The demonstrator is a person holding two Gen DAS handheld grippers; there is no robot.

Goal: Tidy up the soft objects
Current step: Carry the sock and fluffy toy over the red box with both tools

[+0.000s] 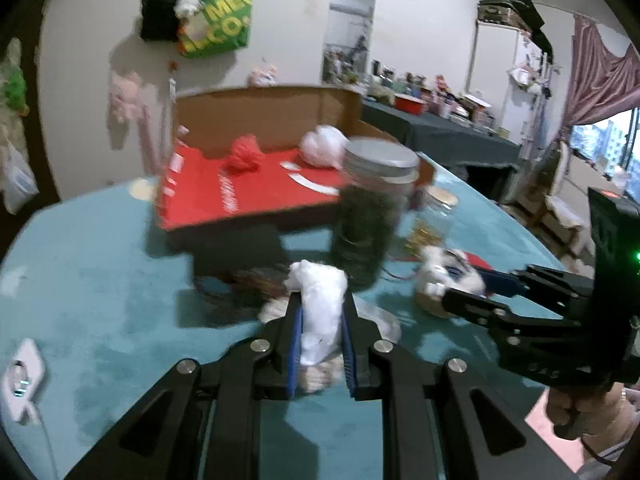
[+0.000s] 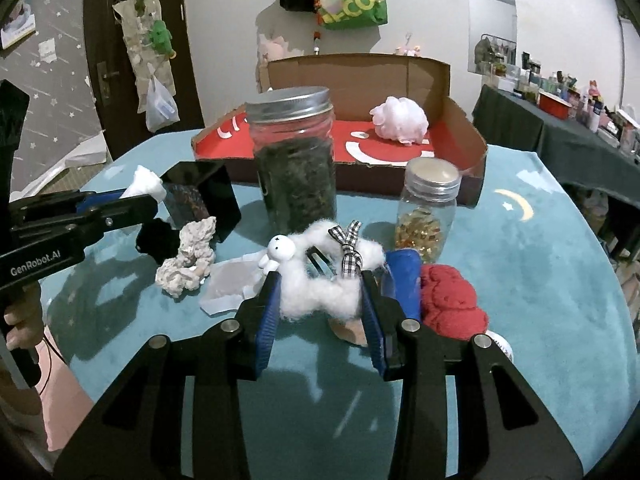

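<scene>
The white plush (image 2: pixel 320 276), fluffy like cotton wool with a small dotted face and a checked bow (image 2: pixel 347 248), sat pinched between the right gripper (image 2: pixel 322 312) pads, above the teal table (image 2: pixel 540 280). At its 3 o'clock lay a red knit lump (image 2: pixel 452 300); at 9, a beige plush (image 2: pixel 188 260). At 12 stood a dark-filled jar (image 2: pixel 294 160), and beyond it the box (image 2: pixel 460 136) with a white pouf (image 2: pixel 400 119). The left gripper (image 1: pixel 320 320) was clamped on a white wad (image 1: pixel 322 304).

Home: curtain (image 1: pixel 600 80), cluttered sideboard (image 1: pixel 440 128)
</scene>
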